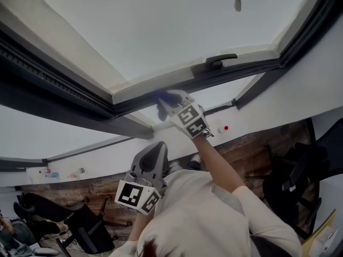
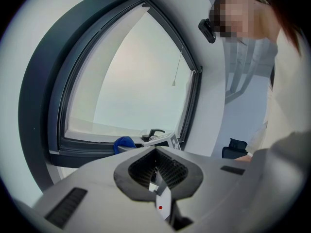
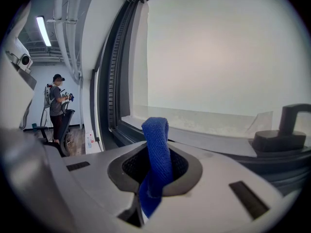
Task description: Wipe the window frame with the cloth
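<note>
A blue cloth [image 3: 156,154] sticks up out of my right gripper [image 3: 154,178], which is shut on it. In the head view that gripper [image 1: 166,101] is raised to the lower rail of the dark window frame [image 1: 64,95], with the cloth [image 1: 163,97] right at the rail's pale sill. My left gripper [image 1: 154,153] hangs lower, close to the person's chest, away from the window. Its jaws [image 2: 156,171] are shut with nothing between them. From the left gripper view the cloth [image 2: 124,143] shows as a blue lump on the frame's bottom rail [image 2: 82,147].
A black window handle [image 1: 221,60] sits on the rail just right of the cloth, also large at the right gripper view's edge [image 3: 286,130]. A pull cord [image 2: 176,67] hangs over the glass. A person [image 3: 57,106] stands far off by office chairs [image 1: 80,224].
</note>
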A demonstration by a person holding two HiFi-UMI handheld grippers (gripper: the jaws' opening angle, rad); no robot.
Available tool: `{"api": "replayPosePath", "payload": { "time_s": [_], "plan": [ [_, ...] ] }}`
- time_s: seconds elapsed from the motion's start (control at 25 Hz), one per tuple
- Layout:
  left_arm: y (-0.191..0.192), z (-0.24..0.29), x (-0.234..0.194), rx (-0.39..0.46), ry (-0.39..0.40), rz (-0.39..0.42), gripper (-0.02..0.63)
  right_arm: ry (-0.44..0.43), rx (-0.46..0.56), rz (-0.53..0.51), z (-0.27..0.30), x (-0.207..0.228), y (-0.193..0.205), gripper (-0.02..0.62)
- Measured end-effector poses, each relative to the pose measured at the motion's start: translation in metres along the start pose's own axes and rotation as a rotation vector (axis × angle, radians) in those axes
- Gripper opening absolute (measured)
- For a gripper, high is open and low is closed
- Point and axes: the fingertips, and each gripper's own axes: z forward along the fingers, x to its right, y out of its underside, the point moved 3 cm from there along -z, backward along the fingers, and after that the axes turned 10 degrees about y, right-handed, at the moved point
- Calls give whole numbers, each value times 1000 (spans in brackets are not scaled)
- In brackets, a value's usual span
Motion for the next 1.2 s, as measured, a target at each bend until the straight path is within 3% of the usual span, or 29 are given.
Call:
{"api": "replayPosePath", "payload": {
  "time_s": [1.2],
  "plan": [
    [4,11,22,-7,21,16,9,121,1,45,-31,56,12,49]
  ]
}}
